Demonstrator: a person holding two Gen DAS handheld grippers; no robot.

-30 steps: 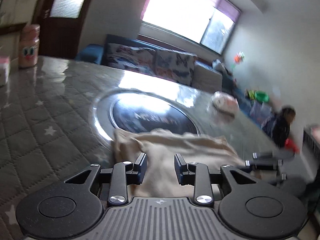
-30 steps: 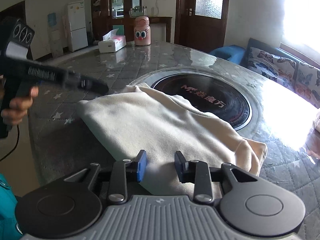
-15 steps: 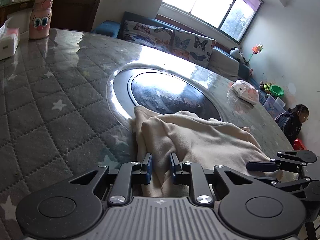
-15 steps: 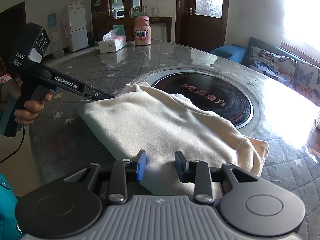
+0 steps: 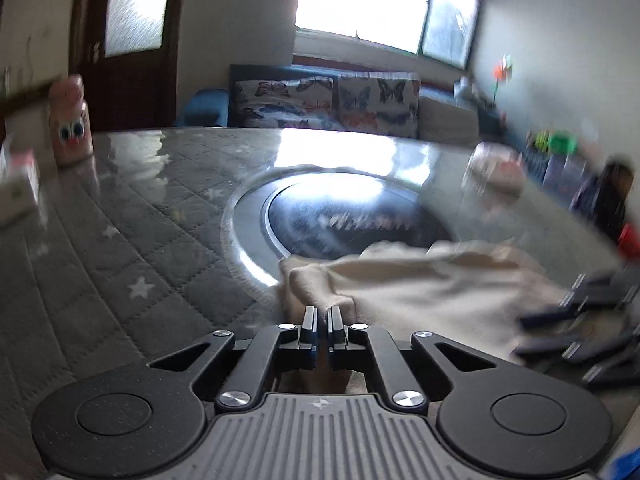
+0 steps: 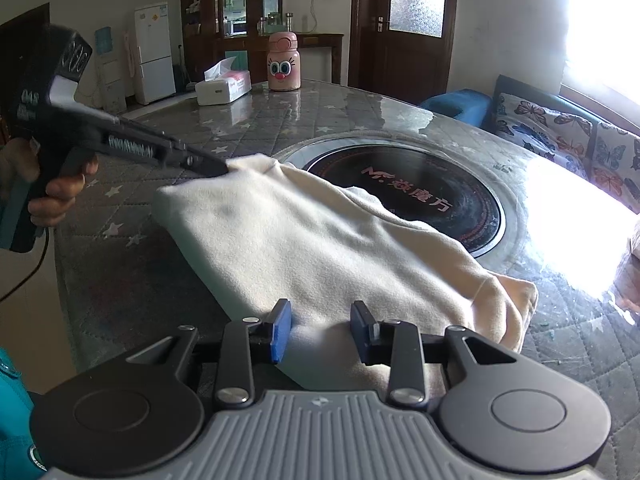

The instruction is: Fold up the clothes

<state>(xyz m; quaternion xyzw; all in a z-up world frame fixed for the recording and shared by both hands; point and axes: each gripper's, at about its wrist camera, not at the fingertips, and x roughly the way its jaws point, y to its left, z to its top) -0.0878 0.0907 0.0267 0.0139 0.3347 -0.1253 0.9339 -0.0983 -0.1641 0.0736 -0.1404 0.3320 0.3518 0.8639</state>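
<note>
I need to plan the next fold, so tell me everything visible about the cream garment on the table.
The cream garment is soft, fleece-like cloth, already folded into a rough, thick rectangle with a rounded bump at its right end. It lies flat on the quilted grey table, its far edge overlapping the round black inset. The left gripper is shut on its far left corner; the right gripper stands open over the near edge.

Left-wrist bkgd blurred; bottle smeared.

My left wrist view looks low across the cream garment toward the window. My right faces the door; both share the garment.
</note>
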